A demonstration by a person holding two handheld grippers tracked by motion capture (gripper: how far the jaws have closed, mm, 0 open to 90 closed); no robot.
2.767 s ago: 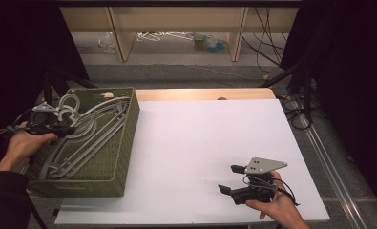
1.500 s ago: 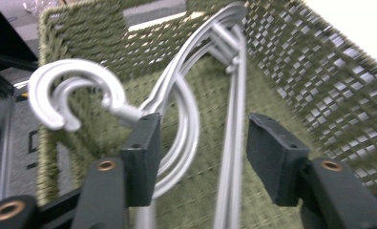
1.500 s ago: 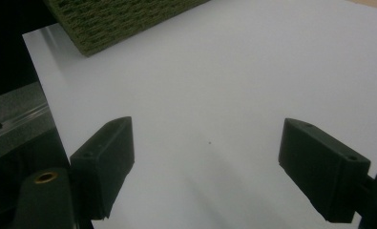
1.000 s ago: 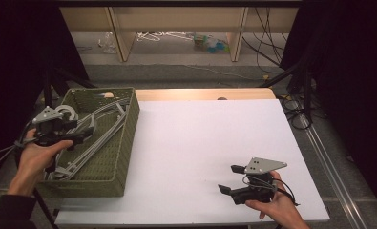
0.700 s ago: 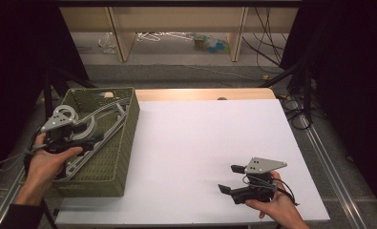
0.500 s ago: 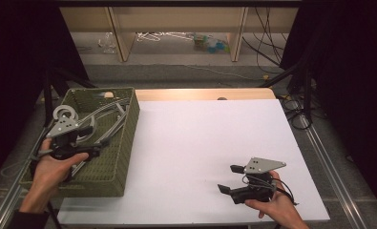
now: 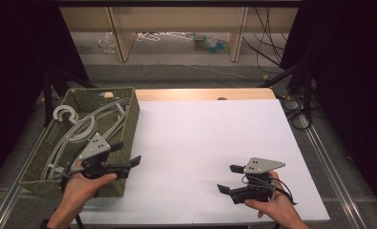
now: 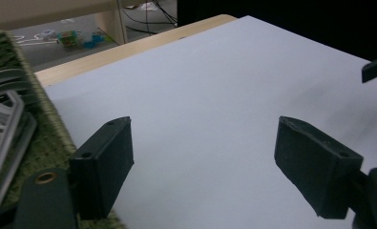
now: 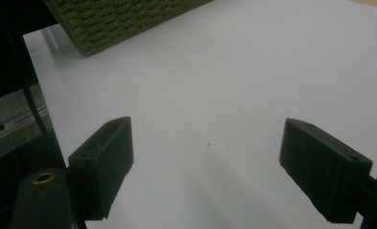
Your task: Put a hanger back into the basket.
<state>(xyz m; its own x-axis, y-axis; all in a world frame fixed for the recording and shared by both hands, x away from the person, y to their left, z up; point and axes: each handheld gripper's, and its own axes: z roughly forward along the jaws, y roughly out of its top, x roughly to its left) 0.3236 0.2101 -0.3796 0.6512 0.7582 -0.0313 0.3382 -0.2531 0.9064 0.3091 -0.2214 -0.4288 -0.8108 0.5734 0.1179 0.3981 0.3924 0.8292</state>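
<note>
Left hand-held gripper [image 7: 128, 162] hovers, jaws apart and empty, by the basket [image 7: 129, 119] where light, stiff, slippery hangers [image 7: 88, 126] tangle: grab one by a straight bar.

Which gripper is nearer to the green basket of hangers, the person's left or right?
Left. The left gripper hangs open over the green basket's right wall, beside the grey hangers. The right gripper rests open far across the white table, near its front edge.
</note>
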